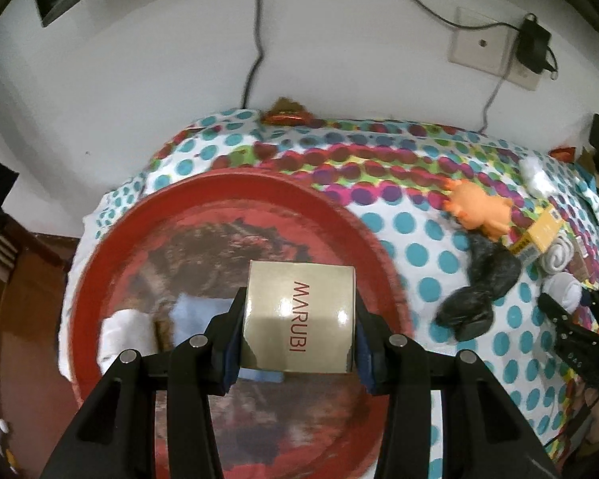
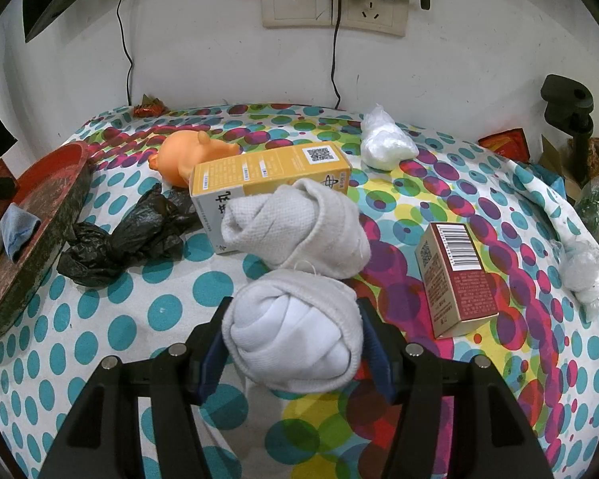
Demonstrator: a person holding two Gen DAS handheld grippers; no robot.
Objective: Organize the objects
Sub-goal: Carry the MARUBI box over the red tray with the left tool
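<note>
My left gripper [image 1: 299,321] is shut on a beige box lettered MARUBI [image 1: 299,299] and holds it above the round red tray [image 1: 259,179]. On the tray floor lie a white rolled sock [image 1: 127,331] and a blue cloth [image 1: 191,311]. In the right wrist view my right gripper [image 2: 293,319] is closed on a white rolled sock [image 2: 295,335] that rests on the dotted cloth [image 2: 139,311]; both pads touch its sides. A second rolled sock [image 2: 299,223] lies just beyond it, against a yellow box [image 2: 267,167].
On the cloth also lie an orange rubber toy [image 2: 183,155], a crumpled black bag [image 2: 127,235], a dark red box [image 2: 455,275] and two white plastic bundles [image 2: 385,143] [image 2: 583,267]. The tray [image 2: 40,215] stands at the left edge. The wall behind carries sockets and cables [image 2: 335,40].
</note>
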